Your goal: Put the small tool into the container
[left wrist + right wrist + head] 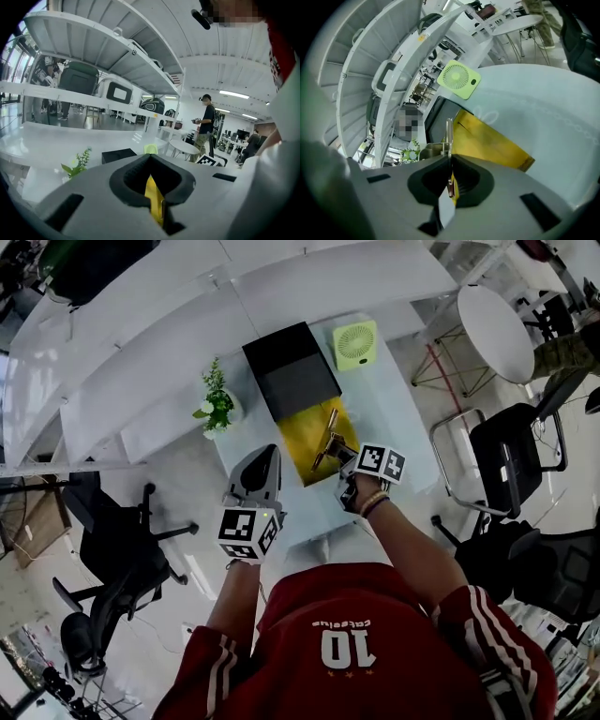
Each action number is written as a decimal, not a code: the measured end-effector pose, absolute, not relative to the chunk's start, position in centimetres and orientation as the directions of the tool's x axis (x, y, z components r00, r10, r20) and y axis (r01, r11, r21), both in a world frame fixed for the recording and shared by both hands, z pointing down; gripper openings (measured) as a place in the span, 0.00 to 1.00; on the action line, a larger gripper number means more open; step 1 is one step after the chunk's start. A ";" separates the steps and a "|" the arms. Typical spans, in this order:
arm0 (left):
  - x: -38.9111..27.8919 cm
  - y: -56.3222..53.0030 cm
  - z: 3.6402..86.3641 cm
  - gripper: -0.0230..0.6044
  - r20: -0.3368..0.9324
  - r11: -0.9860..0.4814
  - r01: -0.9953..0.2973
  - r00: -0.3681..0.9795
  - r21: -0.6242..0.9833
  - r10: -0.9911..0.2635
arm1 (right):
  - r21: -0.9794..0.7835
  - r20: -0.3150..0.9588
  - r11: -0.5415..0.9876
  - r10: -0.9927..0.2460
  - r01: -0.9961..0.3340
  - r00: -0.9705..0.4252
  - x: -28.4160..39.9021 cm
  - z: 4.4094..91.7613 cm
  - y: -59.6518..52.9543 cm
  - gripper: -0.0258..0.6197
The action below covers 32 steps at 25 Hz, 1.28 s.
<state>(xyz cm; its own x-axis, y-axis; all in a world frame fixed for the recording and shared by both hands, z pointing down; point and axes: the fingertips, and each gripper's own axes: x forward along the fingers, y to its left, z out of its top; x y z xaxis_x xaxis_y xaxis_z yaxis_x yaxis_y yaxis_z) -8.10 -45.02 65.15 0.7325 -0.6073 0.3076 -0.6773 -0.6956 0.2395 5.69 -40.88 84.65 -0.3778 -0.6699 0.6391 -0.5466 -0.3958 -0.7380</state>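
A slim metal tool (325,440) sticks out of my right gripper (343,454), which is shut on it. In the right gripper view the tool (448,133) points up from between the jaws, over the yellow container (490,140). This yellow container (312,437) lies open on the pale table, just in front of a black box (291,367). My left gripper (265,456) hovers to the container's left, shut with nothing held. In the left gripper view its jaws (151,159) meet, with only a yellow sliver showing behind them.
A green fan (355,343) stands right of the black box. A small potted plant (217,401) sits at the table's left. White curved shelves run behind. Office chairs (506,460) and a round table (495,329) stand at the right. A person (205,123) stands far off.
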 end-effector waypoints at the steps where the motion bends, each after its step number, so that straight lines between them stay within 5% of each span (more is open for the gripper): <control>1: -8.3 -45.2 65.5 0.03 0.311 -0.682 -0.682 0.729 0.264 -0.609 | -0.733 0.648 -0.403 -0.659 -0.549 -0.381 5.6 85.2 -41.0 0.05; 22: -11.0 -44.5 67.2 0.03 0.349 -0.559 -0.744 0.667 0.366 -0.659 | -0.693 0.712 -0.471 -0.564 -0.545 -0.418 4.7 90.7 -43.4 0.06; 27: -11.6 -44.3 66.9 0.03 0.345 -0.552 -0.747 0.663 0.372 -0.665 | -0.697 0.706 -0.458 -0.572 -0.552 -0.417 4.7 89.8 -43.4 0.17; 32: -11.4 -44.1 66.2 0.03 0.327 -0.566 -0.737 0.673 0.370 -0.663 | -0.684 0.718 -0.474 -0.570 -0.554 -0.399 5.5 89.3 -42.6 0.17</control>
<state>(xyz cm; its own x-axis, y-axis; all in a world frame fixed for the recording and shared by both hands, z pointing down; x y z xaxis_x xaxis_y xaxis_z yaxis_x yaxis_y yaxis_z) -11.36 -44.13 66.19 0.6729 -0.6634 0.3272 -0.7373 -0.5656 0.3696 5.53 -42.59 89.34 -0.3987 -0.5703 0.7182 -0.5544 -0.4739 -0.6841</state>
